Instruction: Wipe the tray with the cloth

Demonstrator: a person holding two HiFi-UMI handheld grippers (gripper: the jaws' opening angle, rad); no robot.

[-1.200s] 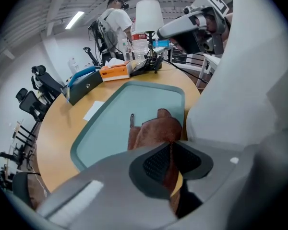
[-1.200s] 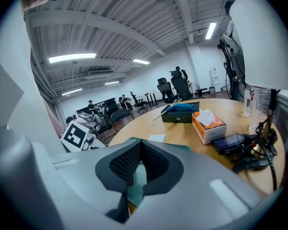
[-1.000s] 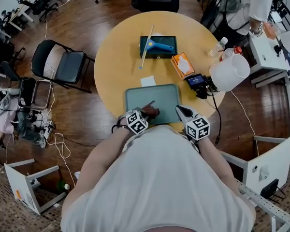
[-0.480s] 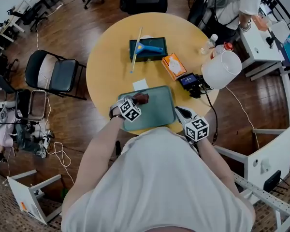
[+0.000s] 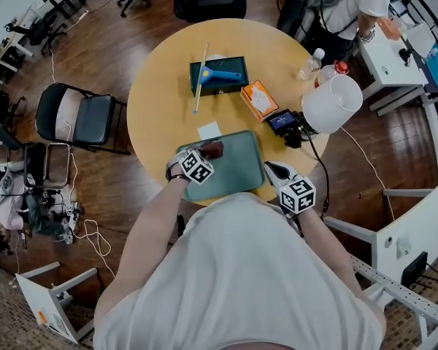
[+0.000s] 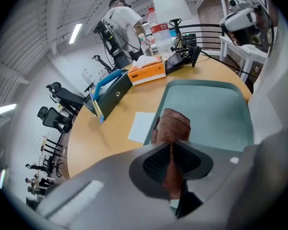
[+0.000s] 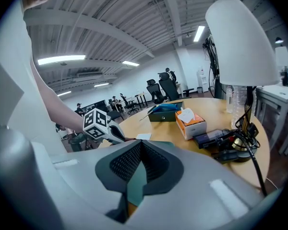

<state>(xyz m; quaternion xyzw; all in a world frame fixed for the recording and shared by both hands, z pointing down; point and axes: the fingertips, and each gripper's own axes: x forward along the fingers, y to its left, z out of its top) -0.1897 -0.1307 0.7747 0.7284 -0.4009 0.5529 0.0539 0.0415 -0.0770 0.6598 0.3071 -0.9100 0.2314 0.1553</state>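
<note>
A teal tray (image 5: pixel 237 170) lies at the near edge of the round yellow table (image 5: pixel 157 104). My left gripper (image 5: pixel 207 154) is shut on a folded brown cloth (image 5: pixel 214 149), which rests on the tray's far left corner. In the left gripper view the cloth (image 6: pixel 174 125) sticks out from between the pads onto the tray (image 6: pixel 213 111), close to its left rim. My right gripper (image 5: pixel 271 169) sits at the tray's right near edge. In the right gripper view its jaws (image 7: pixel 140 153) are closed with the teal tray rim (image 7: pixel 135 183) between them.
A white paper slip (image 5: pixel 208 130) lies just beyond the tray. Farther off are a dark box with a blue scraper (image 5: pixel 219 74), a long stick (image 5: pixel 201 68), an orange tissue box (image 5: pixel 258 99), a black device (image 5: pixel 283 121), a white lamp (image 5: pixel 332 104) and bottles (image 5: pixel 312 64). A folding chair (image 5: pixel 80 119) stands left.
My left gripper has carried the cloth from the tray's near middle to its far left corner, and has barely moved in the last half second. The right gripper has stayed at the tray's edge.
</note>
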